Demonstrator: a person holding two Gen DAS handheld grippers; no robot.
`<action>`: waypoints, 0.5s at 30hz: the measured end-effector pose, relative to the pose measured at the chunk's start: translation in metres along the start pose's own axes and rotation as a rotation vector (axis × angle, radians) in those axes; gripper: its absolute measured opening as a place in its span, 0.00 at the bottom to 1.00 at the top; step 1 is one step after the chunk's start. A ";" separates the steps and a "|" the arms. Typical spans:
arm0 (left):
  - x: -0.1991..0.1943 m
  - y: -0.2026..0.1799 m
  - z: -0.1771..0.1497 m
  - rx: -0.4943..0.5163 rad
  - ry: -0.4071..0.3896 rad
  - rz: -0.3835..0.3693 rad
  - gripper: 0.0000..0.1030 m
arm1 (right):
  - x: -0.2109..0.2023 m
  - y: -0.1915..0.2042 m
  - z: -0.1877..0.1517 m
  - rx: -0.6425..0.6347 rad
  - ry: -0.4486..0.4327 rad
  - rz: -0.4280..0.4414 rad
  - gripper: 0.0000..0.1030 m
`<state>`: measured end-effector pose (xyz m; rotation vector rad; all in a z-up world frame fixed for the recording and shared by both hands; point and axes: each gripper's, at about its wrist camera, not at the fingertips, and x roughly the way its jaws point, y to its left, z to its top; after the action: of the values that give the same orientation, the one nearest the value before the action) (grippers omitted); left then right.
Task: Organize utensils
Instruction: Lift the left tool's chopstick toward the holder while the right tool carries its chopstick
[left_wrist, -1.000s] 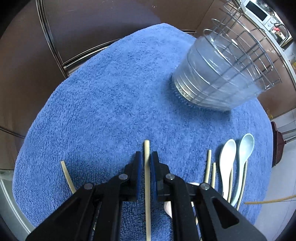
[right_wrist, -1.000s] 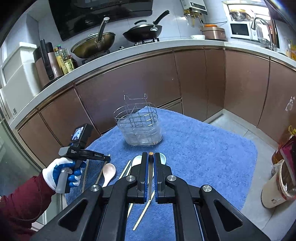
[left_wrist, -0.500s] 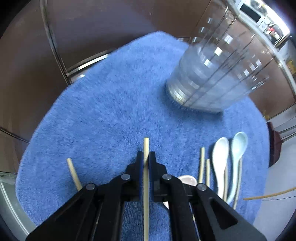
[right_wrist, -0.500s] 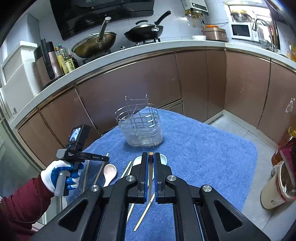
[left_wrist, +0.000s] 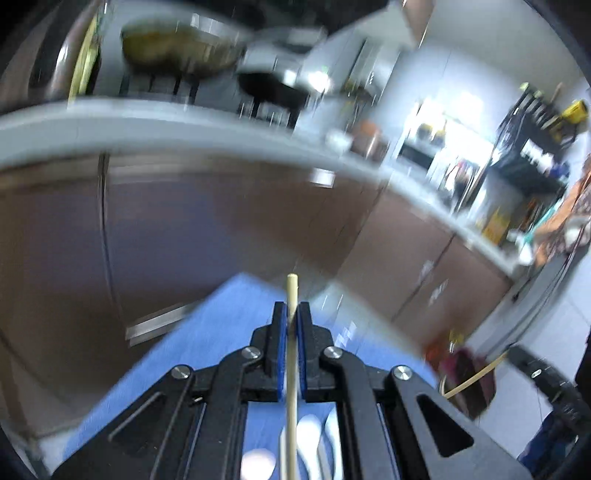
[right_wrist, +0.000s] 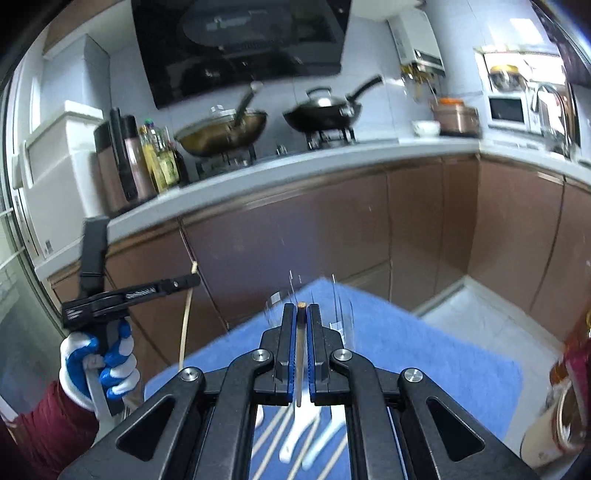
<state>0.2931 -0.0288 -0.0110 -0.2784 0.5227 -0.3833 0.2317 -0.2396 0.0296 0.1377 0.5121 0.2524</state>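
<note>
My left gripper (left_wrist: 291, 314) is shut on a pale wooden chopstick (left_wrist: 291, 354) and holds it lifted, tilted up toward the cabinets; from the right wrist view the left gripper (right_wrist: 192, 281) is at the left with the chopstick (right_wrist: 185, 321) hanging down. My right gripper (right_wrist: 302, 314) is shut on a thin utensil with a brown tip (right_wrist: 301, 305). White spoons (right_wrist: 295, 439) and more chopsticks (right_wrist: 271, 432) lie on the blue towel (right_wrist: 424, 354) under the right gripper. The wire holder (right_wrist: 314, 295) is a blur past the fingertips.
Brown cabinets (right_wrist: 332, 229) and a counter with two pans (right_wrist: 321, 110) stand behind the towel. A bottle and a jar (right_wrist: 569, 398) stand at the right edge. The left hand wears a blue and white glove (right_wrist: 99, 365).
My left gripper has lifted the chopstick off the towel and tilted up, so its view swung from the towel to the cabinets. My right gripper has tilted up as well.
</note>
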 end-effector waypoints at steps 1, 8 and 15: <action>-0.001 -0.006 0.009 0.005 -0.053 0.005 0.04 | 0.003 0.002 0.008 -0.005 -0.015 0.002 0.05; 0.016 -0.022 0.057 -0.030 -0.354 0.070 0.04 | 0.044 0.004 0.053 -0.030 -0.080 0.000 0.05; 0.069 -0.009 0.054 -0.045 -0.435 0.143 0.05 | 0.096 -0.010 0.057 -0.051 -0.066 -0.036 0.05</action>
<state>0.3739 -0.0576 0.0078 -0.3546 0.1228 -0.1632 0.3425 -0.2265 0.0321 0.0866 0.4420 0.2247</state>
